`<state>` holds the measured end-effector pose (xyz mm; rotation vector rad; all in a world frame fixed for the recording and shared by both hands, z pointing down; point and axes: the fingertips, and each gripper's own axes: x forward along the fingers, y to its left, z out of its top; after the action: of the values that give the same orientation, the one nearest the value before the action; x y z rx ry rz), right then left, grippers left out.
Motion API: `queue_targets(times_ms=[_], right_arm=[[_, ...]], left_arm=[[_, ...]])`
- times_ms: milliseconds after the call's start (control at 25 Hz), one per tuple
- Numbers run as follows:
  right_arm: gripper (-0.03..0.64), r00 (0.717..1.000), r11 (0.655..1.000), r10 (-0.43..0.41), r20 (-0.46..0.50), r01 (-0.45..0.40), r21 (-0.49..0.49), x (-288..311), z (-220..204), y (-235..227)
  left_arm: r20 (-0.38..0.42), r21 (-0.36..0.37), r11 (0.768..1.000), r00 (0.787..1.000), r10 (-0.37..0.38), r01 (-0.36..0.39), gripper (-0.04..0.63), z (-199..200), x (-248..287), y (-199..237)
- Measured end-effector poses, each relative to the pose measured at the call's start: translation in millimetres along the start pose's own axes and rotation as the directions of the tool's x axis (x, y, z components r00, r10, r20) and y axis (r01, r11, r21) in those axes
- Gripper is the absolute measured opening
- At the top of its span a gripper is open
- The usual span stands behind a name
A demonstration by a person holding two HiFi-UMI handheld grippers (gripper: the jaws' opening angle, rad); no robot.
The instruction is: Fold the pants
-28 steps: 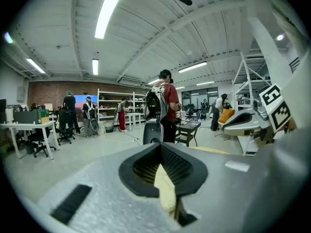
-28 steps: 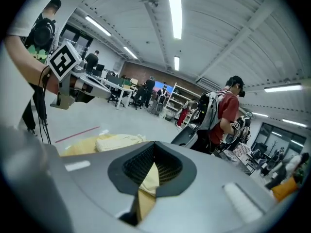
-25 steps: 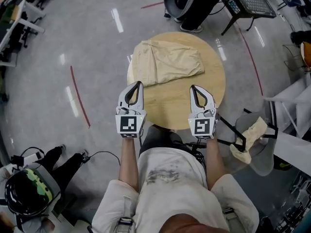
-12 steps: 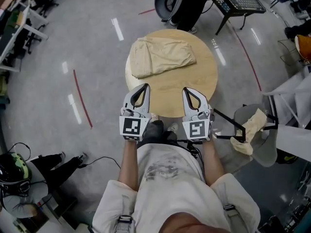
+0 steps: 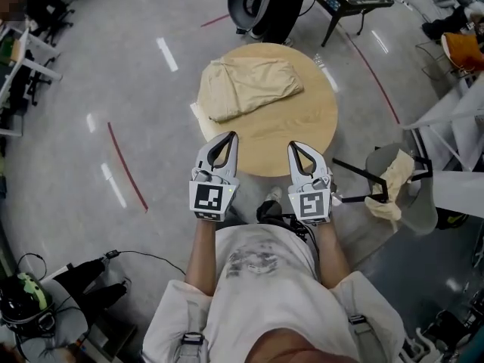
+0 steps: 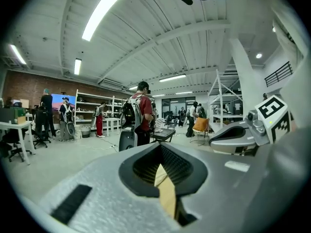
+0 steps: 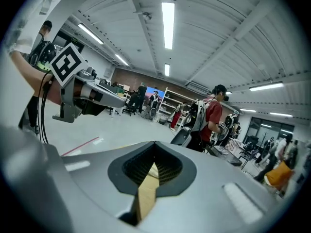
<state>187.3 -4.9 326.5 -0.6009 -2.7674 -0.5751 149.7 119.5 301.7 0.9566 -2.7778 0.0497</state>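
Pants (image 5: 249, 88) lie as a compact folded bundle on the far-left part of the round counter (image 5: 302, 134), one edge right at the rim. They look folded already, so I'd judge the task done or nearly so. Left gripper (image 5: 228, 136) and right gripper (image 5: 293, 147) sit side by side over the counter's near edge, well apart from the pants. Both have their fingers pressed together with nothing between them, which reads as a parked, hands-off pose rather than an approach. Only the head view shows the pants and the layout. The gripper views look out nearly level across the room, at ceiling lights, shelving and people, with no pants in sight. They do confirm the closed, empty fingers close up, with just a tan sliver, probably the counter, showing through each finger loop. Each also catches the other gripper's marker cube at its side.
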Motion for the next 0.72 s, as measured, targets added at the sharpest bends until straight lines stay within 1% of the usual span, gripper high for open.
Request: queue_targets(times_ms=[160,360,560,720], right_arm=[[0.008,0.997,0.998,-0.064,-0.043,0.065,0.025,7.2,8.7,29.2],[0.008,0.989,0.991,-0.124,-0.082,0.127,0.038,18.5,26.0,67.7],[0.009,0.983,0.987,-0.156,-0.100,0.160,0.033,33.7,41.7,102.3],[0.008,0.981,0.985,-0.169,-0.100,0.172,0.031,48.5,56.9,123.7]], left_arm=[[-0.009,0.004,0.997,0.997,-0.071,0.071,0.005,-7.6,-15.4,19.2],[-0.016,0.012,0.987,0.987,-0.159,0.159,0.005,-12.2,-36.1,47.7],[-0.007,0.013,0.980,0.981,-0.196,0.196,0.005,-13.4,-55.6,81.7],[-0.004,0.018,0.977,0.978,-0.210,0.210,0.005,-11.7,-68.3,106.3]])
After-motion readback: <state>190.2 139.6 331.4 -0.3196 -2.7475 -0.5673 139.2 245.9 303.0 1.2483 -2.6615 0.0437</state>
